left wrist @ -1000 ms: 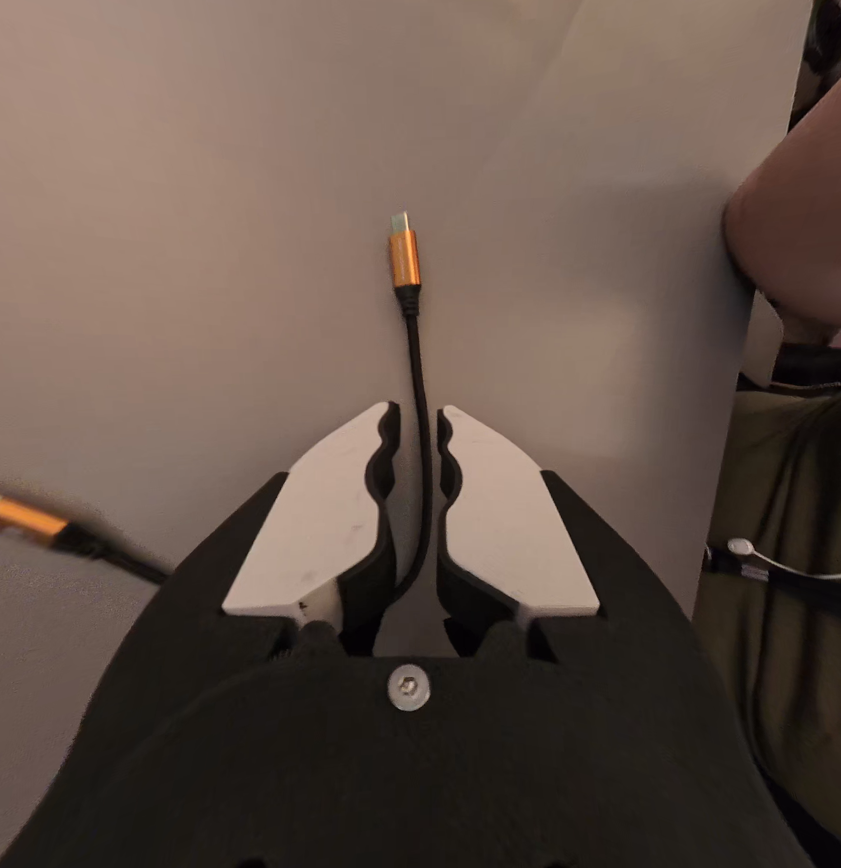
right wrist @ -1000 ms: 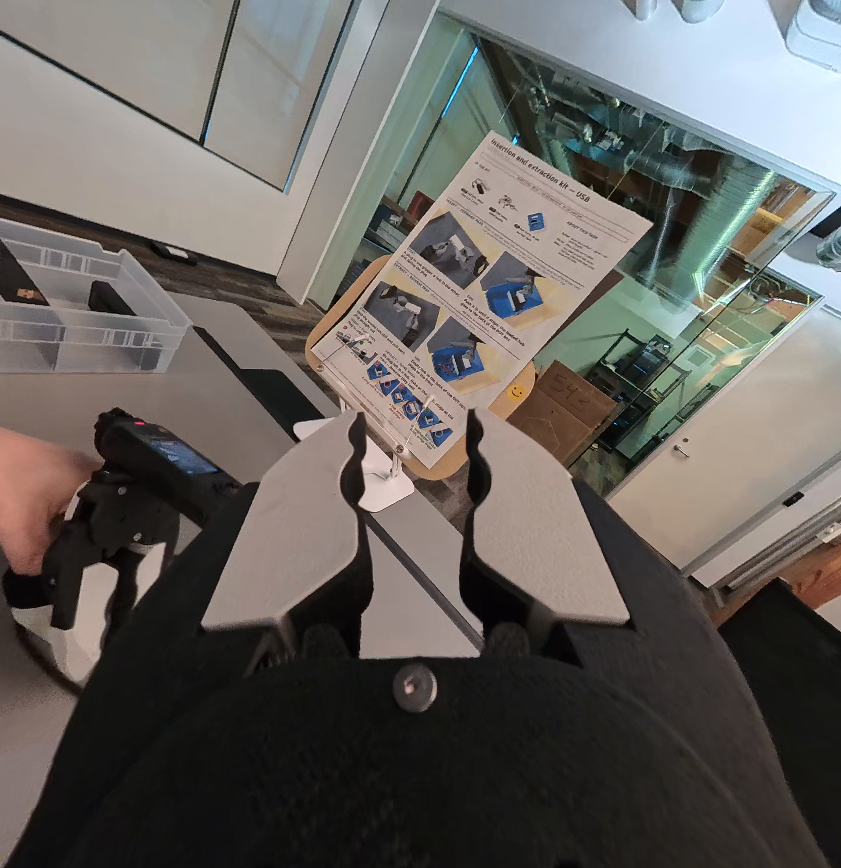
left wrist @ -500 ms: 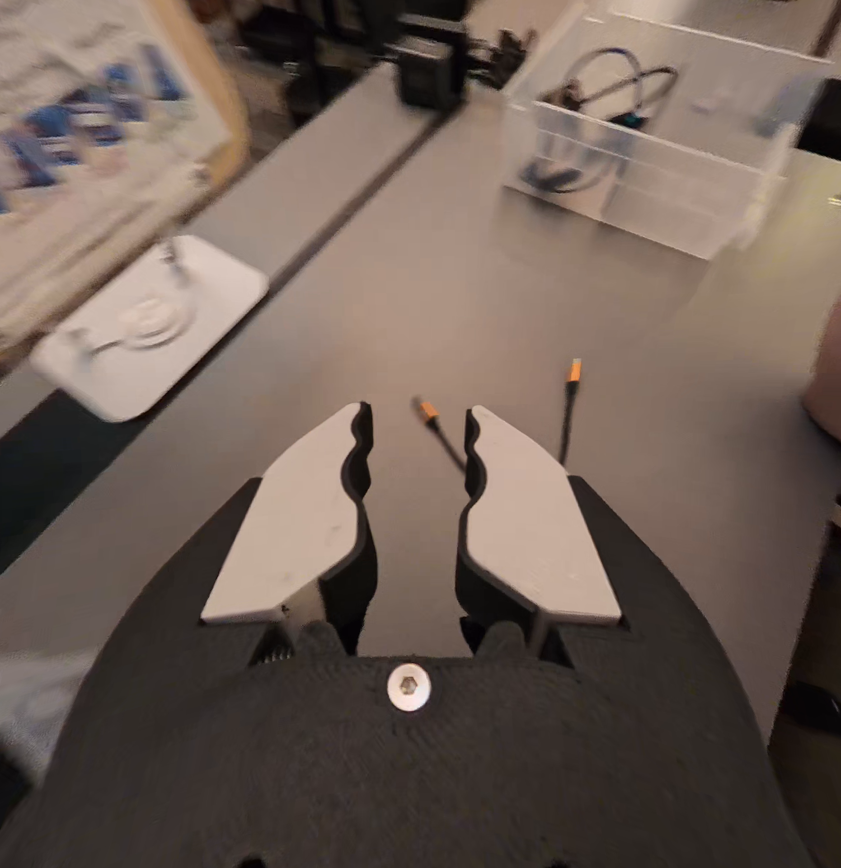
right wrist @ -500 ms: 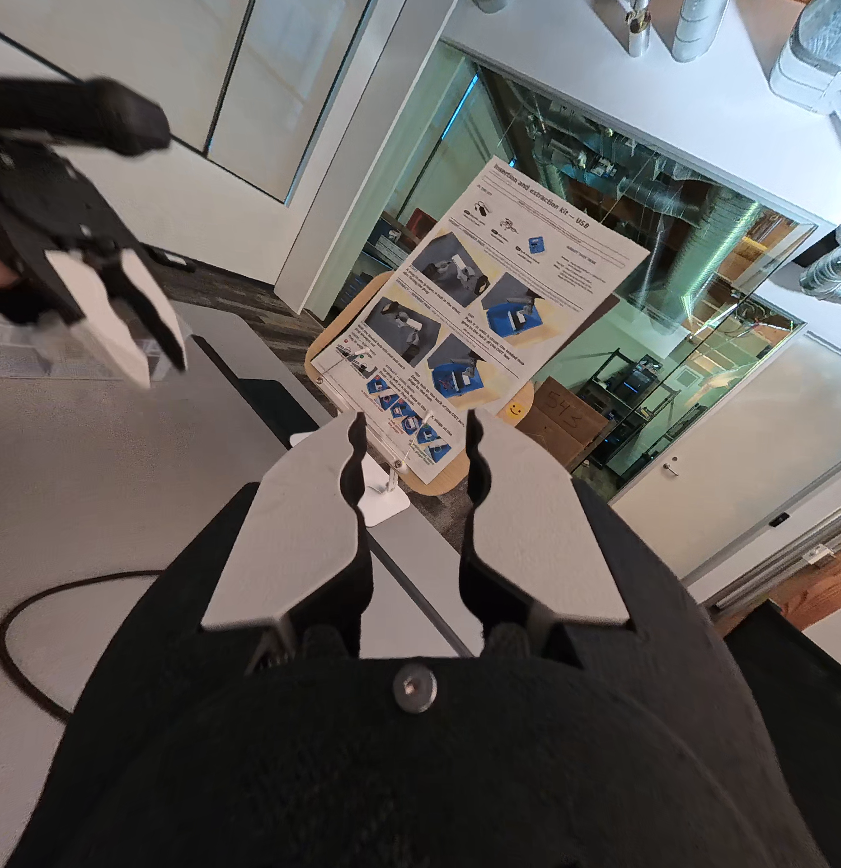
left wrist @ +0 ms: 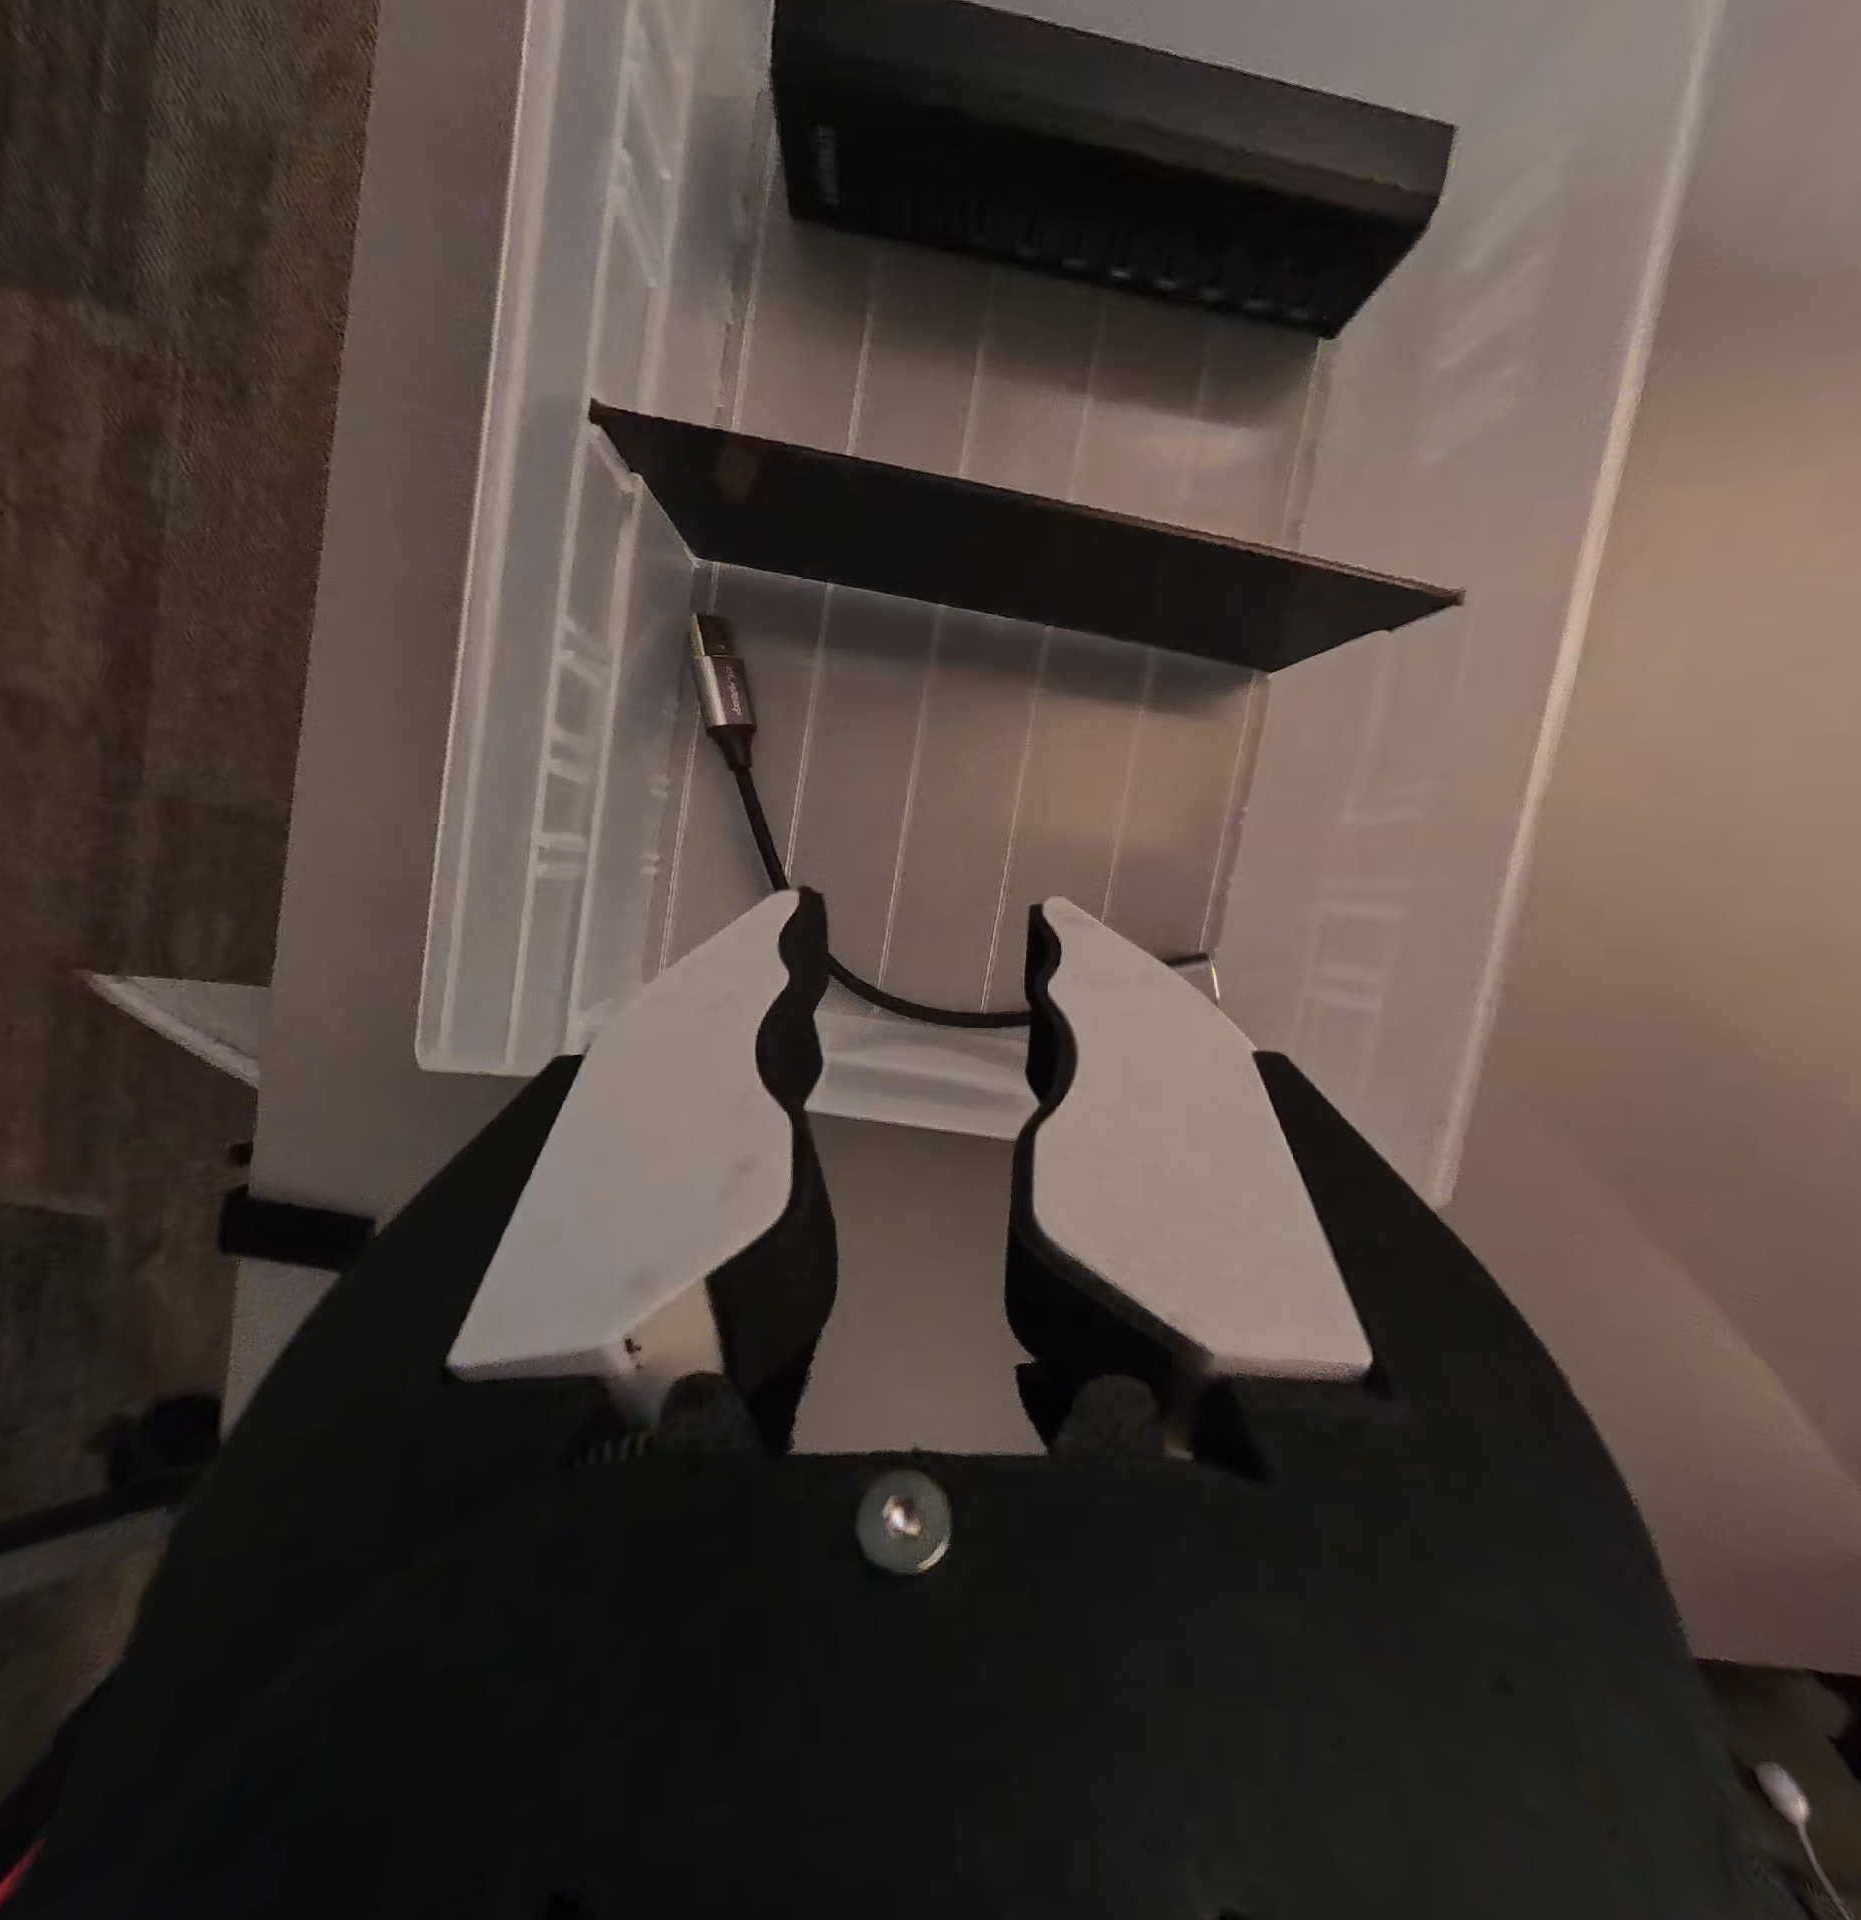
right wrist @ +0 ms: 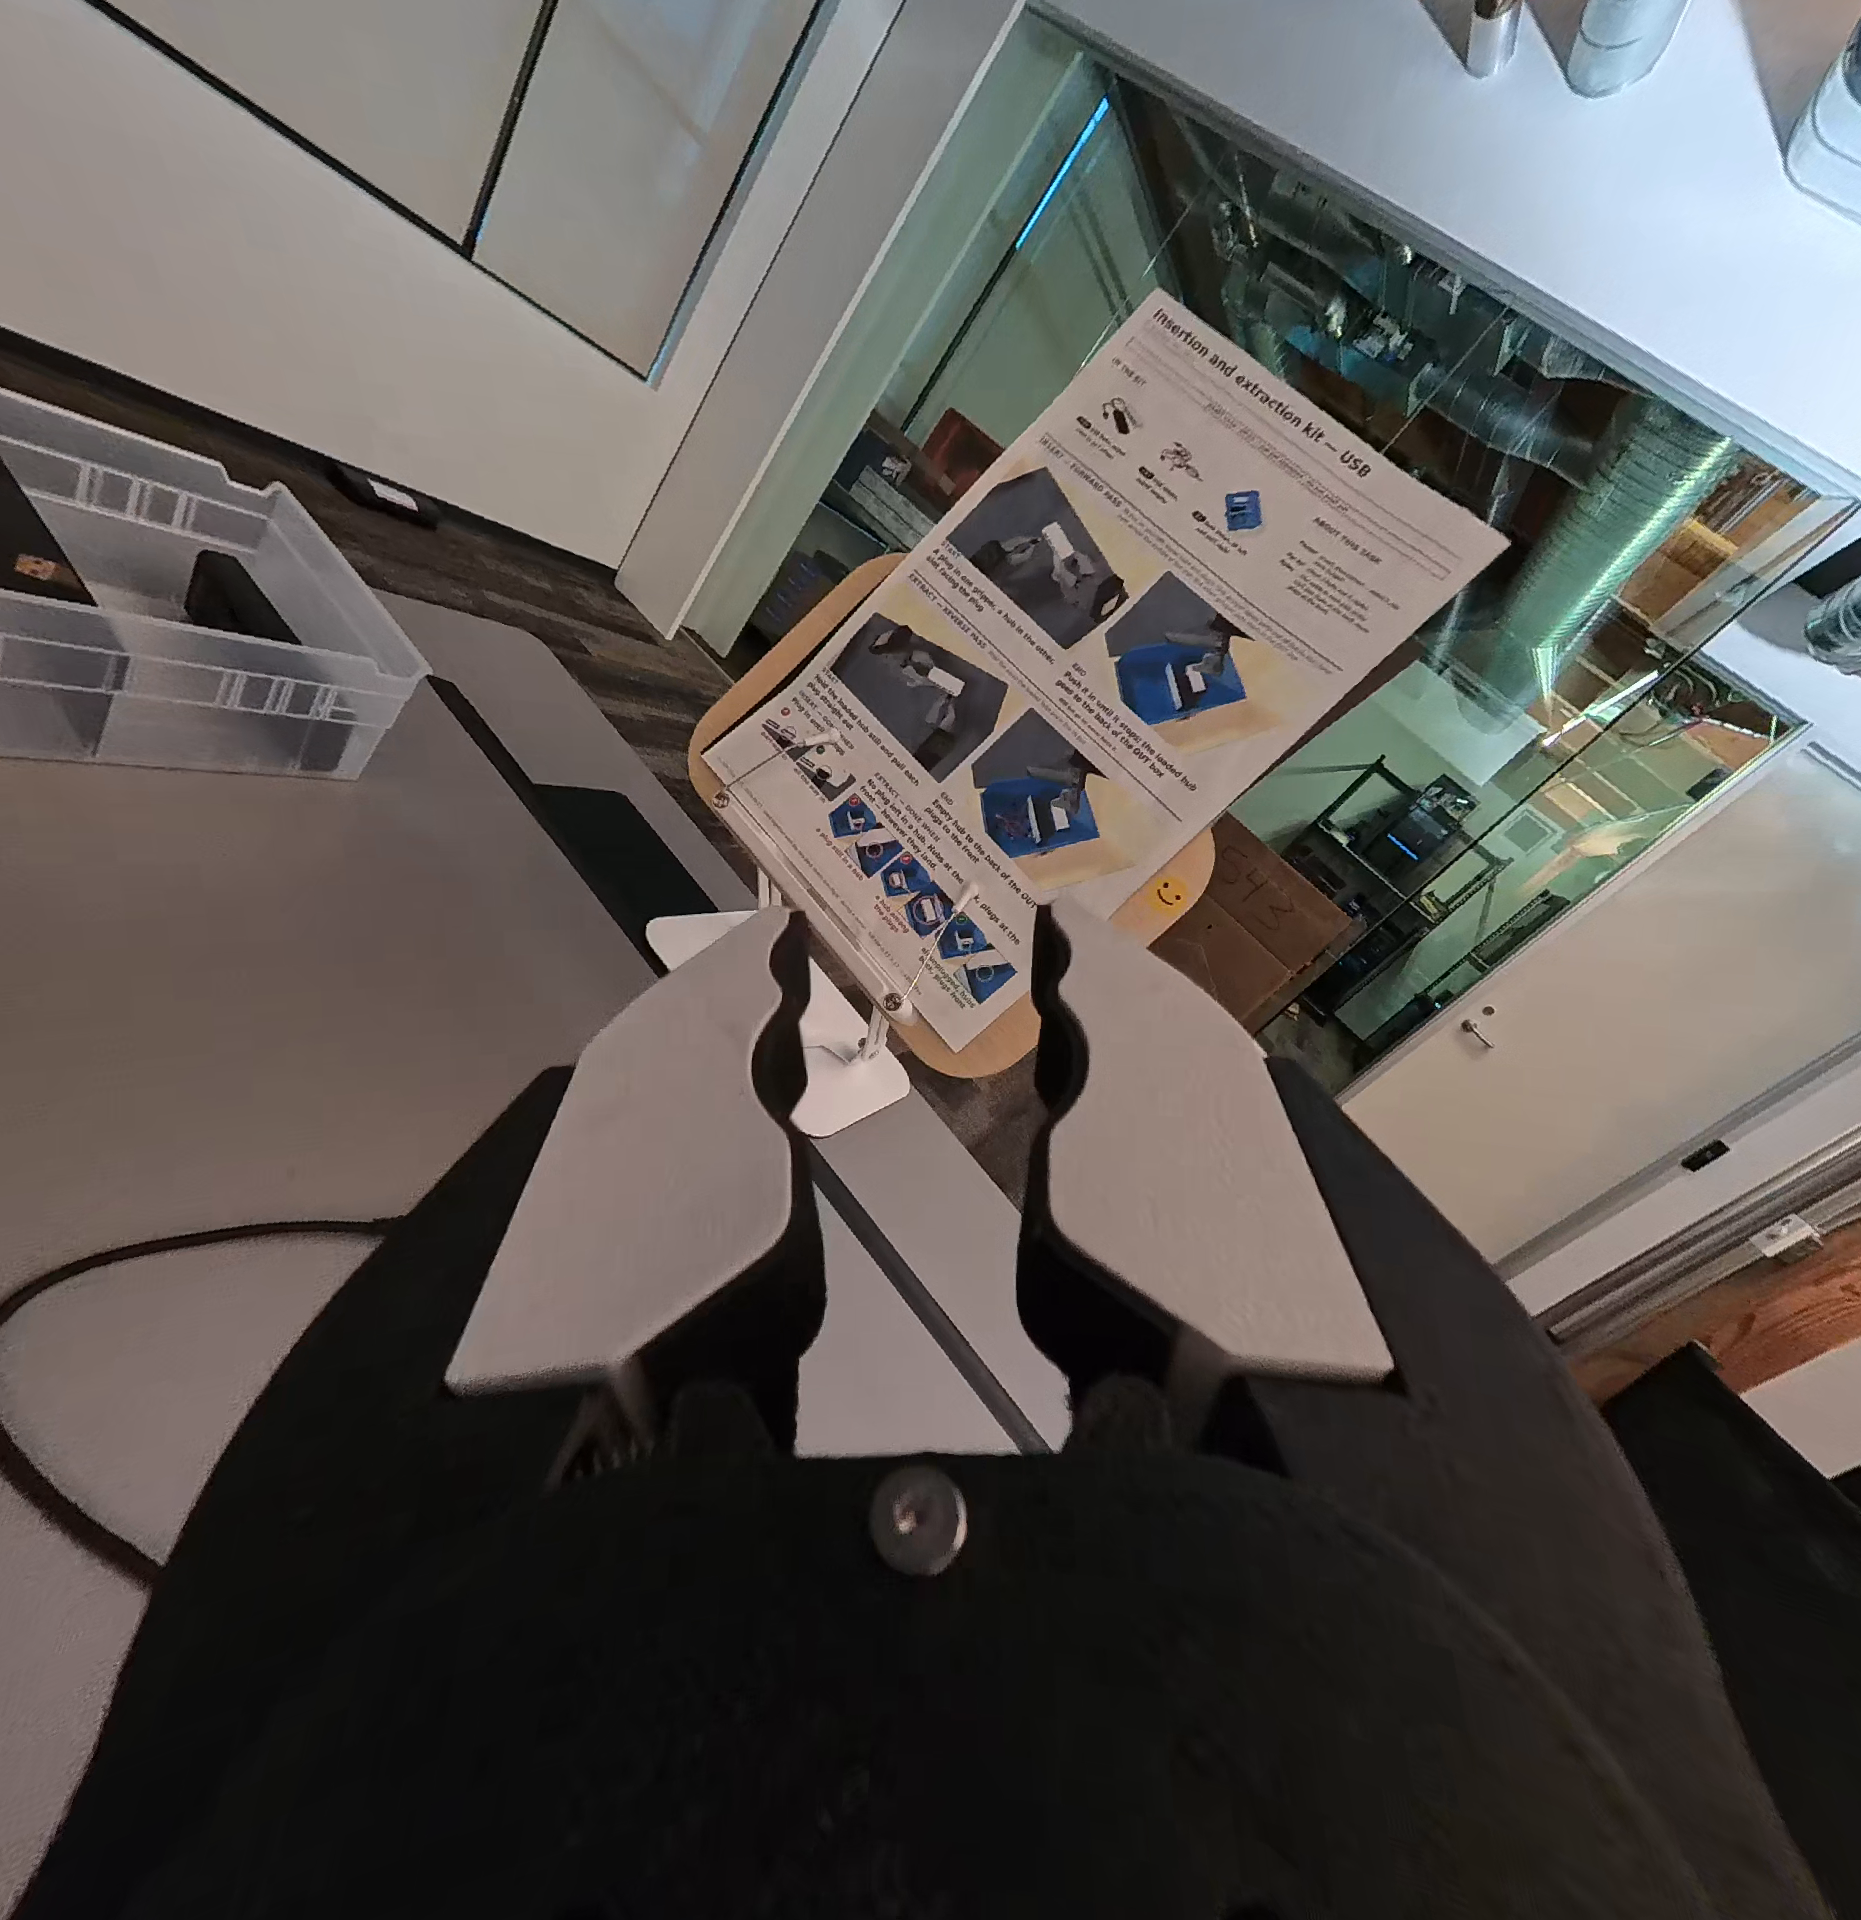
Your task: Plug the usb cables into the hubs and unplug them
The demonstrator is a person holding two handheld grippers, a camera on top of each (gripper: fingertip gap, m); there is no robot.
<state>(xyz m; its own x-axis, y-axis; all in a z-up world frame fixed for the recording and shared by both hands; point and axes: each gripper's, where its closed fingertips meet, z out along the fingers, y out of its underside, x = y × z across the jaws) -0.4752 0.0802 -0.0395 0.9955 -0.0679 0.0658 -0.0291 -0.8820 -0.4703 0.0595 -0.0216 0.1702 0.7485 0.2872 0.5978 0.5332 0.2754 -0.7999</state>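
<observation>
In the left wrist view my left gripper (left wrist: 918, 920) is open and empty above a clear plastic bin (left wrist: 552, 623). In the bin's near compartment lies a grey USB plug (left wrist: 722, 694) on a black braided cable (left wrist: 905, 1003) that curves between my fingertips. A black hub (left wrist: 1092, 177) lies in the far compartment behind a dark divider (left wrist: 1009, 540). In the right wrist view my right gripper (right wrist: 918, 925) is open and empty above the grey table (right wrist: 230, 987). The same bin (right wrist: 178, 665) stands at the left. A black cable (right wrist: 95, 1288) loops on the table.
An instruction sheet on a white stand (right wrist: 1061, 707) stands at the table's far edge, in line with my right gripper. A dark gap (right wrist: 614, 831) runs between two tabletops. Carpet floor (left wrist: 126, 520) shows left of the bin. A glass wall and a door lie behind. There is about 60 cm between the tips of the two grippers.
My left gripper has swung from the orange-tipped cables on the table to over the clear bin. It has left the right wrist view. My right gripper has hardly moved.
</observation>
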